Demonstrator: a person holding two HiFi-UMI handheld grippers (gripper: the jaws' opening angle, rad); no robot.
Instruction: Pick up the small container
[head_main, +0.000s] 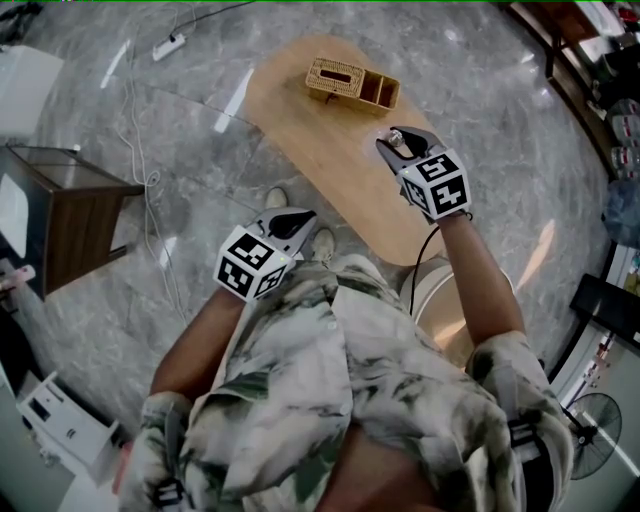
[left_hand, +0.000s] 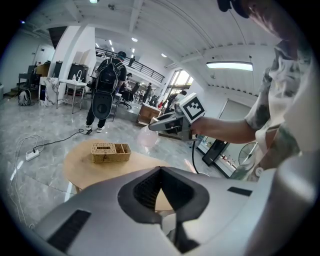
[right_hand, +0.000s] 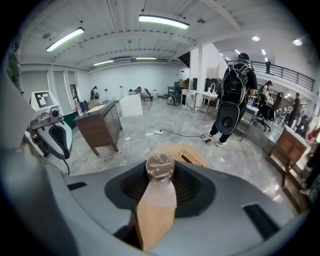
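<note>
Pale leaf-print short-sleeved shirt (head_main: 330, 390); grey left gripper (head_main: 300, 217) and right gripper (head_main: 393, 143), black-and-white marker cubes (head_main: 250, 266)

No text, label, brand, number or sign can be read on anything in view.

Clear small container (right_hand: 160, 165), tan woven basket (head_main: 352, 83), grey marbled floor (head_main: 200, 170).

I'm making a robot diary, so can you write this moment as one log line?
right gripper: shut on small container, over table | left gripper: shut, empty | wicker basket: on table
</note>
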